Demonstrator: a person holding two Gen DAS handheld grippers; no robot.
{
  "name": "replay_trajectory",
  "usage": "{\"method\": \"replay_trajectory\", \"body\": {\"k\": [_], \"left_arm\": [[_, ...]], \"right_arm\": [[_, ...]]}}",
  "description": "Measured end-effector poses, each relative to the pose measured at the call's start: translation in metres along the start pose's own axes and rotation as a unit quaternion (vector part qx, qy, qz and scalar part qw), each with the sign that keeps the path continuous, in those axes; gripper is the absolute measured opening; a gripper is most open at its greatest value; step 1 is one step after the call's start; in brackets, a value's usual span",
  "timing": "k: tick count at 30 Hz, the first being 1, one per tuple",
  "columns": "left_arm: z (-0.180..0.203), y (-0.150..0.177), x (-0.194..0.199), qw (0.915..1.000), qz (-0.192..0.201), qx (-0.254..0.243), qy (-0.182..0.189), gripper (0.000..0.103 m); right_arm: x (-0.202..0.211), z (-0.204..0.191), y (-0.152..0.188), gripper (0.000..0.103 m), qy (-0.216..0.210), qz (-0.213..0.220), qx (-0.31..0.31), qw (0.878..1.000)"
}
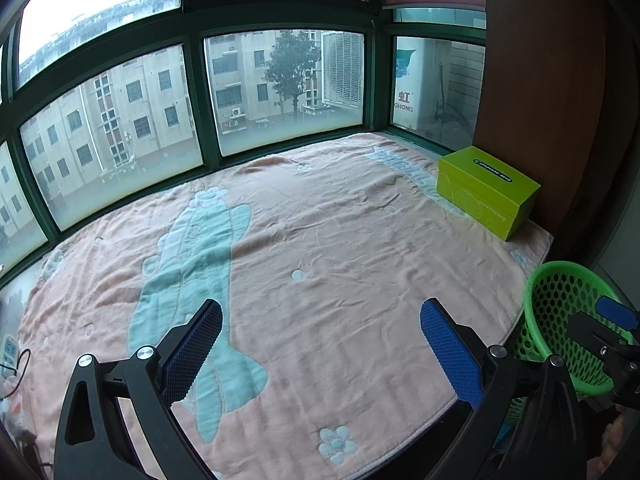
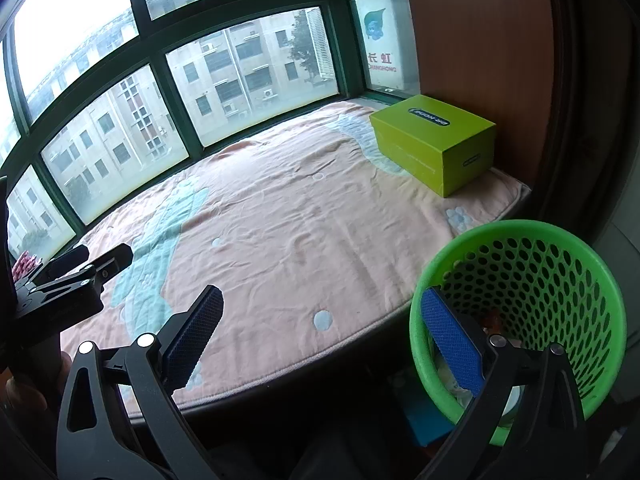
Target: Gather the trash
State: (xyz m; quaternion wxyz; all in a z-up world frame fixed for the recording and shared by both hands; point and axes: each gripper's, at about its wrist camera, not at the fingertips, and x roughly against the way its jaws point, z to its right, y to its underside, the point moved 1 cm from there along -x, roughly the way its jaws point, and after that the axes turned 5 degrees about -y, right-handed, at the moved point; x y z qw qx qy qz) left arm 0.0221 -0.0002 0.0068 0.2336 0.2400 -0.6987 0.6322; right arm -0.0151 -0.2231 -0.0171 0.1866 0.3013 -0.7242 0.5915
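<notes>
A green perforated basket (image 2: 560, 280) stands below the front right edge of the pink blanket (image 2: 300, 220); it also shows in the left wrist view (image 1: 560, 308). Pale crumpled trash (image 2: 452, 376) lies at its bottom. My right gripper (image 2: 324, 344) is open and empty, its right finger at the basket's near rim. My left gripper (image 1: 320, 352) is open and empty above the blanket (image 1: 320, 260); it also shows in the right wrist view (image 2: 100, 258). The right gripper shows at the right edge of the left wrist view (image 1: 612, 320).
A lime green box (image 1: 488, 192) sits at the blanket's back right against a brown panel (image 1: 540, 80); it also shows in the right wrist view (image 2: 436, 142). Green-framed windows (image 1: 200, 120) run along the back. A cable and power strip (image 1: 10, 356) lie at the far left.
</notes>
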Motion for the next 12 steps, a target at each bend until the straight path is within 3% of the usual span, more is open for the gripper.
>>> {"method": "replay_trajectory", "body": {"k": [12], "left_arm": [[0.0016, 0.0008, -0.0017, 0.9999, -0.009, 0.004, 0.008, 0.096]], "right_arm": [[-0.0012, 0.0012, 0.0008, 0.098, -0.001, -0.002, -0.001, 1.000]]}}
